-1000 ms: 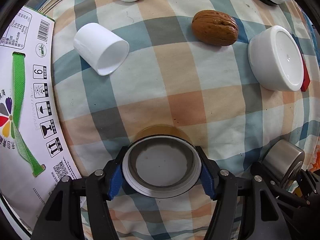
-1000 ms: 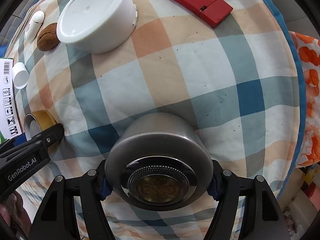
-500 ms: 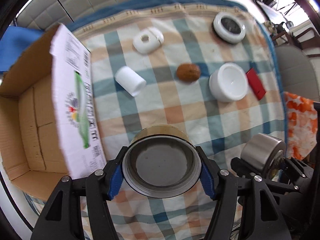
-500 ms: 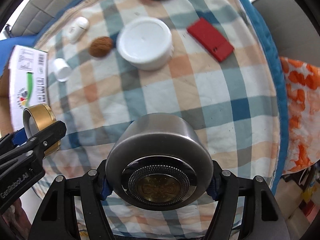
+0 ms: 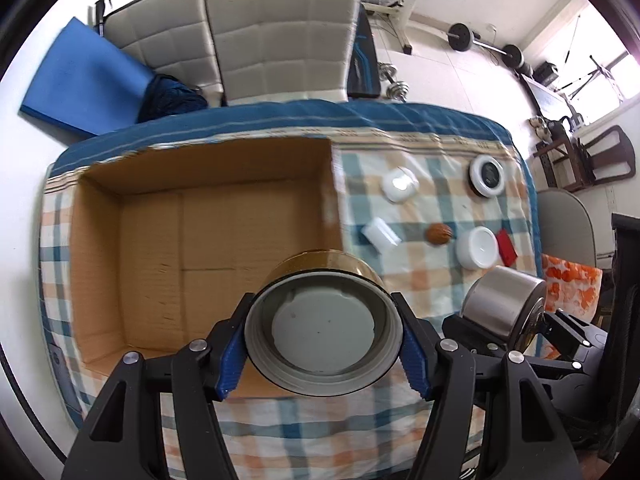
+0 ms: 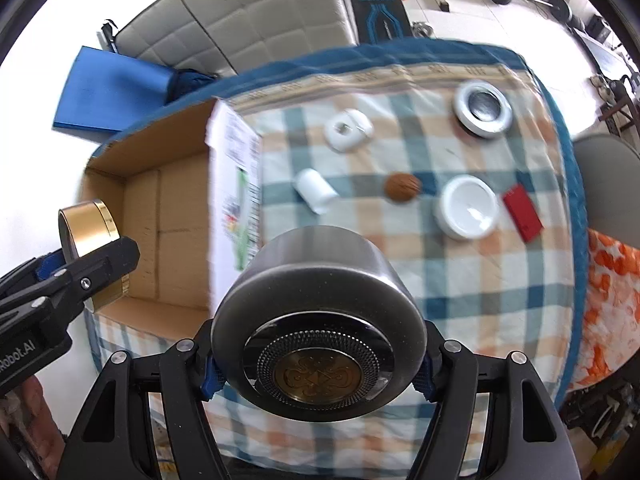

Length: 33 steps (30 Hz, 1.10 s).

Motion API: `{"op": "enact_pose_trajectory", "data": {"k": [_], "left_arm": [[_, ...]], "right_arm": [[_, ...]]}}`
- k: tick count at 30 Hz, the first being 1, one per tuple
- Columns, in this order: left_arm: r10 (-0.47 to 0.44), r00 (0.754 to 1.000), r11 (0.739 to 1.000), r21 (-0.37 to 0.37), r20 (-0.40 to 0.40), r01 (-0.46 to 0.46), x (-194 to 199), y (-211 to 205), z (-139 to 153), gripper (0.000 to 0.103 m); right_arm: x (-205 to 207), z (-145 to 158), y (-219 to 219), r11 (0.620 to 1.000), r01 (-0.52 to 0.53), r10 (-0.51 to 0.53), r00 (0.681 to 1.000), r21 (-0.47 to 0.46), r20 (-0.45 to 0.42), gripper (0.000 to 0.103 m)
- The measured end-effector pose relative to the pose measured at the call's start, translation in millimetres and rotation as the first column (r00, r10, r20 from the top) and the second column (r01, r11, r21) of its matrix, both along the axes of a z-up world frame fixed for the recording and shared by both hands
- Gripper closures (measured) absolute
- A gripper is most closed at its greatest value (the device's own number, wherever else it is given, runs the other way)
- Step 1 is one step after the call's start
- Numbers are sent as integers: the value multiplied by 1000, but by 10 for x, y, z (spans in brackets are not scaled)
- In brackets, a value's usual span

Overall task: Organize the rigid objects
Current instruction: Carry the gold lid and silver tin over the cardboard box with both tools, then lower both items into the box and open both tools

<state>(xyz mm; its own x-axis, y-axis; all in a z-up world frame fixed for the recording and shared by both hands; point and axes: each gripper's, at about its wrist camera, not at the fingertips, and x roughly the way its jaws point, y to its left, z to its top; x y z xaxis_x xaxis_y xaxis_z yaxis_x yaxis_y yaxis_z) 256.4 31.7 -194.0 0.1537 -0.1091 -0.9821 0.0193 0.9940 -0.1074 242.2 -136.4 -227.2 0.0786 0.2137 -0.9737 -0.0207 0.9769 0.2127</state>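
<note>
My left gripper [image 5: 323,354] is shut on a gold round lid [image 5: 324,334] with a grey inside, held high above the near right part of the open cardboard box [image 5: 100,264]. It also shows in the right wrist view [image 6: 86,228]. My right gripper [image 6: 318,368] is shut on a silver metal tin [image 6: 318,320], held high over the checked cloth [image 6: 480,280], right of the box [image 6: 144,220]. The tin also shows in the left wrist view [image 5: 502,304].
On the cloth lie a white cup on its side [image 6: 314,190], a walnut [image 6: 402,187], a white round tub [image 6: 468,206], a red flat case [image 6: 522,213], a white case [image 6: 348,130] and a silver ring dish [image 6: 484,109]. A grey sofa [image 5: 276,36] stands behind.
Both grippers have risen far above the table with their objects. The left one has swung left, so the box's inside now lies below the gold lid.
</note>
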Motion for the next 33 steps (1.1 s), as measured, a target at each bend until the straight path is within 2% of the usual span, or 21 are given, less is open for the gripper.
{"op": "enact_pose_trajectory", "data": {"k": [4, 7, 11, 14, 20, 24, 33], "left_arm": [[42, 999, 999, 14, -13, -42, 191, 573, -62, 41], [76, 996, 997, -13, -55, -76, 364, 976, -231, 41], [112, 983, 990, -64, -146, -122, 630, 1454, -629, 41], [131, 969, 983, -100, -208, -154, 795, 1655, -967, 41], [119, 955, 983, -102, -270, -152, 1036, 1725, -1472, 41], [104, 948, 982, -121, -302, -146, 1146, 1676, -1721, 41], [80, 944, 991, -77, -319, -110, 1195, 1617, -1931, 41]], "right_arm": [[257, -83, 601, 1000, -30, 30, 999, 1, 19, 30], [452, -189, 1003, 999, -42, 42, 999, 6, 20, 30], [701, -470, 1457, 998, -60, 60, 998, -9, -4, 30], [848, -726, 1720, 997, -69, 68, 997, -27, -40, 30], [1068, -1216, 1921, 992, -73, 66, 995, -106, -73, 30], [1205, -1399, 2033, 986, -97, 84, 992, -136, -99, 30], [1319, -1698, 2106, 984, -86, 62, 986, -154, -153, 30]]}}
